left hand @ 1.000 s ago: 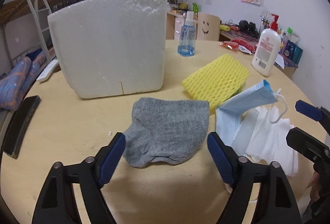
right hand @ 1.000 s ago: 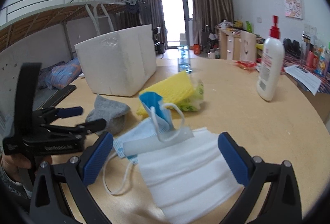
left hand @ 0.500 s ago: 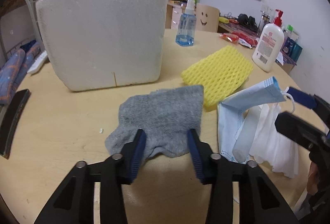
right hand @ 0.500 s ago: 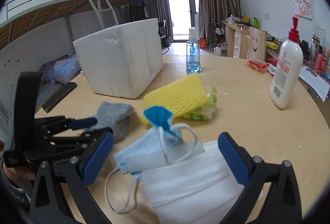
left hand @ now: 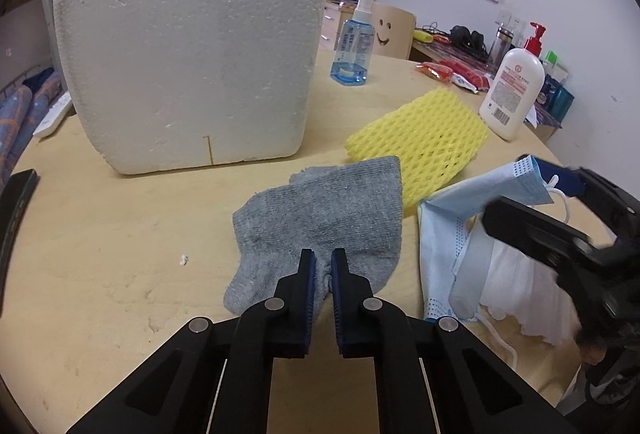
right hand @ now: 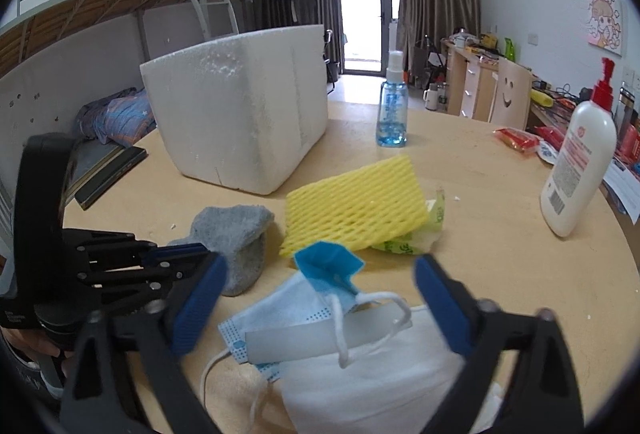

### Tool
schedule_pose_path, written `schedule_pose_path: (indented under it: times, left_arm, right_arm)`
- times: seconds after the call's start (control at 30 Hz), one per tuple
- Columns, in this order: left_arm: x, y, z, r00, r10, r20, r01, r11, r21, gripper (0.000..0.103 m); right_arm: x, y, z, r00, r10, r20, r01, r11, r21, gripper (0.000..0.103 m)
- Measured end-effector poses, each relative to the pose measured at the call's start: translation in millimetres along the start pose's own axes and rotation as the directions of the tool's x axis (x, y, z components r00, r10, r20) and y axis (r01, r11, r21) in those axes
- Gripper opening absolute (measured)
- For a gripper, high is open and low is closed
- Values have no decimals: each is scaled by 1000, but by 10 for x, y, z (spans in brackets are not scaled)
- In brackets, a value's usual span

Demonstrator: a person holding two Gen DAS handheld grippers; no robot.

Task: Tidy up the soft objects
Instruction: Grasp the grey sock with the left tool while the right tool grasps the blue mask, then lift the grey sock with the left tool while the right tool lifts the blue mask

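Your left gripper (left hand: pixel 323 268) is pinched together on the near edge of the grey sock (left hand: pixel 324 222), a knitted, slightly fuzzy ankle sock lying flat on the round wooden table (left hand: pixel 100 254), its fabric bunched into a small fold between the blue ribbed pads. Your right gripper (right hand: pixel 320 298) has its jaws closing, still wide apart, around the pale blue face mask (right hand: pixel 288 310); the pleated mask is crumpled, one corner folded up into a darker blue peak, its white elastic loop curling over a flat grey-white strip, and the pads do not yet press on it. Under and beside it lies a white face mask (right hand: pixel 380 386), soft and pleated, at the table's near rim. Just behind the sock, touching its far edge, sits the yellow foam net sleeve (left hand: pixel 424 138), a springy diamond mesh, resting on a green-printed wrapper (right hand: pixel 424 230). The big white styrofoam box (left hand: pixel 192 50), with a pebbly surface and rounded corners, stands well behind the sock with bare table between them. A blue spray bottle (right hand: pixel 393 110) and a white pump lotion bottle (right hand: pixel 580 166) stand upright farther back, well apart from the soft things. Left of the sock the tabletop is open up to a dark flat device (left hand: pixel 16 210) at the rim.
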State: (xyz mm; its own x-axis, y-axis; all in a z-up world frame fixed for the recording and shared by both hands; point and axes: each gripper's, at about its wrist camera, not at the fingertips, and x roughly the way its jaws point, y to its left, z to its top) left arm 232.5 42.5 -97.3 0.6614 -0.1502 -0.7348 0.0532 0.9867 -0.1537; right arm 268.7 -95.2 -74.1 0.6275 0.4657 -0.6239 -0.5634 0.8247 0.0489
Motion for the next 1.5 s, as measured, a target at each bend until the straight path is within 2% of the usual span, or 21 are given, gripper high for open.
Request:
schedule_pose_path:
  times: [0.07, 0.13, 0.2, 0.3, 0.37, 0.4, 0.43, 0.5, 0.6, 0.97, 1.0, 1.03, 1.07, 1.1, 1.13, 1.2, 1.3, 1.4, 1.5]
  left_arm:
    - [-18, 18, -9, 1000, 3, 5, -3, 1000, 0, 9]
    - [-32, 38, -12, 1000, 3, 10, -3, 1000, -6, 9]
    - [-39, 42, -6, 1000, 3, 13, -2, 1000, -7, 9]
    - [-80, 41, -9, 1000, 3, 25, -3, 1000, 3, 17]
    - [-109, 35, -22, 999, 5, 33, -5, 1000, 11, 35]
    - [-127, 29, -26, 999, 9, 41, -9, 1000, 12, 51]
    - [-137, 22, -26, 999, 12, 48, -13, 1000, 11, 62]
    - [-142, 0, -9, 998, 19, 56, -20, 1000, 14, 65]
    - [-73, -36, 29, 999, 46, 23, -47, 999, 19, 65]
    - [124, -131, 70, 993, 116, -34, -114, 992, 52, 65]
    - [132, -143, 69, 992, 120, -32, -118, 991, 56, 63]
    - [144, -145, 64, 991, 128, -33, -125, 990, 58, 55]
    - [163, -148, 68, 991, 129, -37, -127, 990, 56, 51]
    - [168, -143, 72, 990, 141, -28, -139, 989, 54, 44]
    - [174, -137, 80, 989, 148, -27, -147, 988, 50, 32]
    - [167, -103, 98, 989, 145, -24, -144, 989, 38, 18]
    - [160, -82, 103, 990, 136, -21, -135, 990, 40, 12]
    - [105, -54, 90, 995, 104, -10, -104, 994, 30, 11]
    - [-81, -64, 100, 992, 110, 57, -112, 993, 39, 11]
  right_arm:
    - [39, 6, 0, 1000, -3, -17, 3, 1000, -4, 69]
    - [85, 14, -7, 999, -16, -37, 15, 1000, -10, 60]
    - [97, 13, -19, 999, -1, -38, 0, 1000, -9, 39]
    - [88, -1, -30, 999, 4, -37, -3, 1000, 4, 25]
    - [76, -15, -39, 999, 9, -35, -8, 1000, 9, 20]
    - [71, -20, -42, 999, 10, -34, -10, 1000, 10, 20]
    - [54, -24, -40, 999, 17, -30, -17, 1000, 13, 20]
    - [19, -30, -44, 999, 27, -21, -27, 999, 18, 19]
    - [-7, -29, -42, 999, 33, -14, -33, 999, 20, 19]
    - [-181, -90, -26, 997, 72, 37, -73, 996, 43, 14]
    - [-193, -95, -21, 997, 71, 41, -73, 996, 46, 14]
    - [-210, -102, -13, 997, 70, 45, -72, 996, 46, 14]
    - [-234, -105, -5, 996, 70, 50, -72, 996, 46, 14]
    - [-252, -106, 3, 996, 71, 57, -74, 996, 47, 14]
    - [-278, -105, 10, 995, 77, 65, -80, 996, 47, 14]
    - [-321, -103, 23, 993, 82, 80, -86, 995, 49, 14]
    - [-373, -109, 24, 992, 87, 96, -93, 994, 53, 14]
    - [-433, -111, 46, 990, 87, 114, -93, 994, 56, 13]
    - [-493, -99, 81, 988, 79, 133, -87, 995, 54, 13]
